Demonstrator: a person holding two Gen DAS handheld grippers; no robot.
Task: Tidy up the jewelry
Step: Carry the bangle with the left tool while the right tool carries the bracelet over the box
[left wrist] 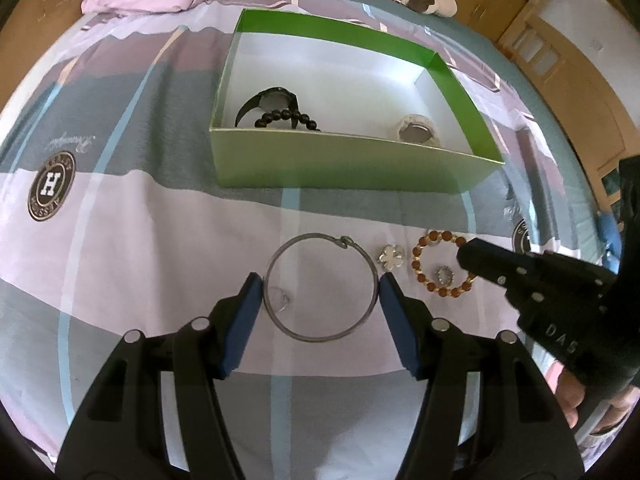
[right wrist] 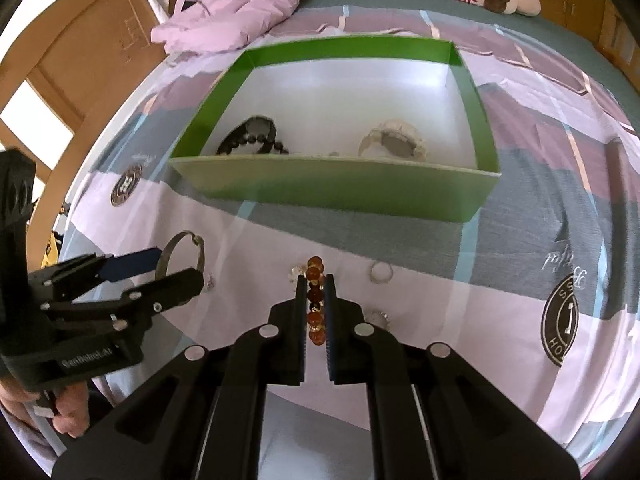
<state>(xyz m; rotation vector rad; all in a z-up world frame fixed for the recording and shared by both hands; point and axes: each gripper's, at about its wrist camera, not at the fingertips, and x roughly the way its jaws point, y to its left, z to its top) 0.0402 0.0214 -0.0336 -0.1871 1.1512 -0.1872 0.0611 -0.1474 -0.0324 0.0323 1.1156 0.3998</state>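
Green box (left wrist: 344,164) on bed holds 2 watches, black (left wrist: 276,100) & white (left wrist: 414,130), w/ 1 black bead bracelet (left wrist: 288,118). Left gripper (left wrist: 320,300), jaws spread, straddles 1 metal bangle (left wrist: 320,286). Right gripper (right wrist: 316,308) pinches 1 amber bead bracelet (right wrist: 315,300).

Both grippers are matte black plastic w/ blue pads on the inner finger faces and round silver pins at the linkage joints. Left gripper (left wrist: 320,292): wide angular fingers w/ slotted cut-outs; its body reads "GenRobot.AI" in the right wrist view. Right gripper (right wrist: 315,308): same build, small silver screws, white lettering "DAS" on its side.
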